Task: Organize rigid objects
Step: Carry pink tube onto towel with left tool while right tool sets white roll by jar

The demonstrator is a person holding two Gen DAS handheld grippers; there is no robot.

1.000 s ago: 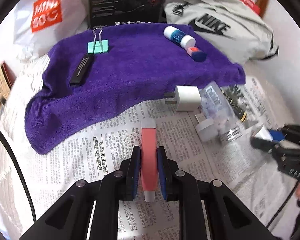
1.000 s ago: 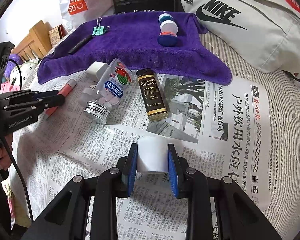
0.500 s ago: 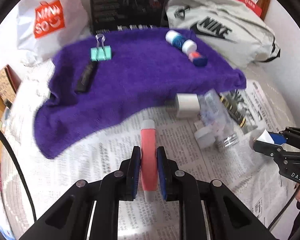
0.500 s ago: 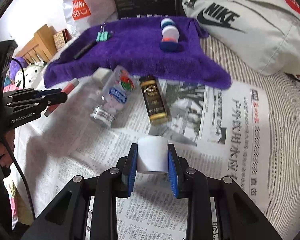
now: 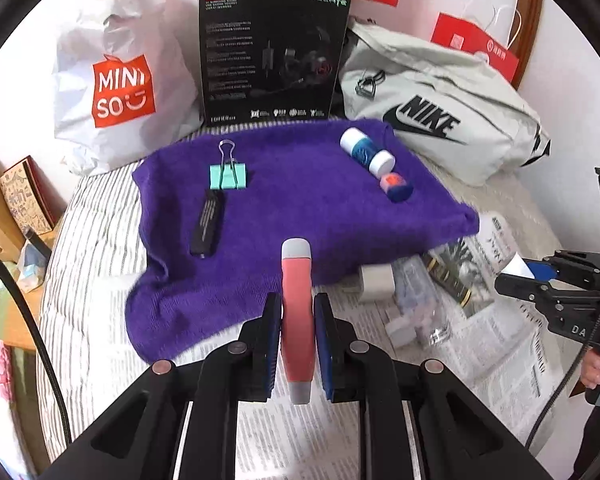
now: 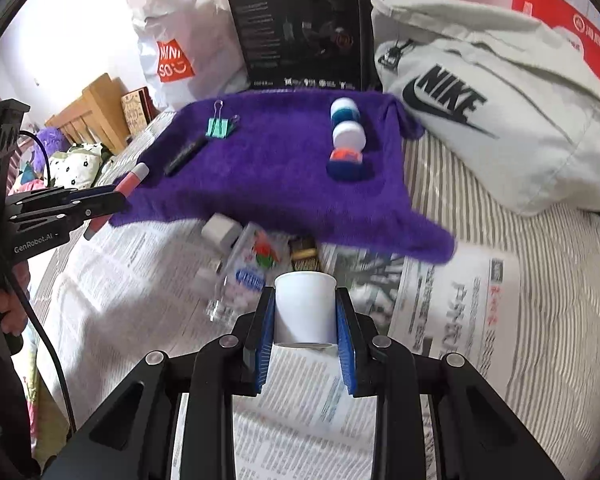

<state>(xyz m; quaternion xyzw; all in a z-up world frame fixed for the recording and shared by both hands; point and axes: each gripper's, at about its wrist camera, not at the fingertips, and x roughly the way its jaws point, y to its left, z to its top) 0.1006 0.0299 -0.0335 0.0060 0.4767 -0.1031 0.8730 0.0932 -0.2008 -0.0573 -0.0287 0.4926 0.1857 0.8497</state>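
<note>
My left gripper (image 5: 296, 344) is shut on a pink tube with grey ends (image 5: 297, 300), held in the air over the near edge of the purple towel (image 5: 300, 200). My right gripper (image 6: 305, 320) is shut on a white cylinder (image 6: 305, 304), lifted above the newspaper (image 6: 452, 300). On the towel lie a green binder clip (image 5: 228, 174), a black stick (image 5: 209, 224), a white and blue bottle (image 5: 366, 150) and a small blue and orange piece (image 5: 398, 188). On the newspaper by the towel's edge lie a white charger (image 6: 220, 232), a clear pill bottle (image 6: 244, 276) and a dark gold-labelled bottle (image 6: 305, 254).
Behind the towel stand a white Miniso bag (image 5: 116, 80), a black Hecate box (image 5: 272, 56) and a grey Nike bag (image 5: 440, 112). Striped bedding (image 6: 540, 320) lies to the right, and wooden furniture (image 6: 92, 116) stands to the left. A hand (image 5: 594, 368) grips the right tool's handle.
Both grippers have risen and moved toward the towel with their loads. The pink tube's tip now overlaps the towel edge, and the white cylinder is over the bottles.
</note>
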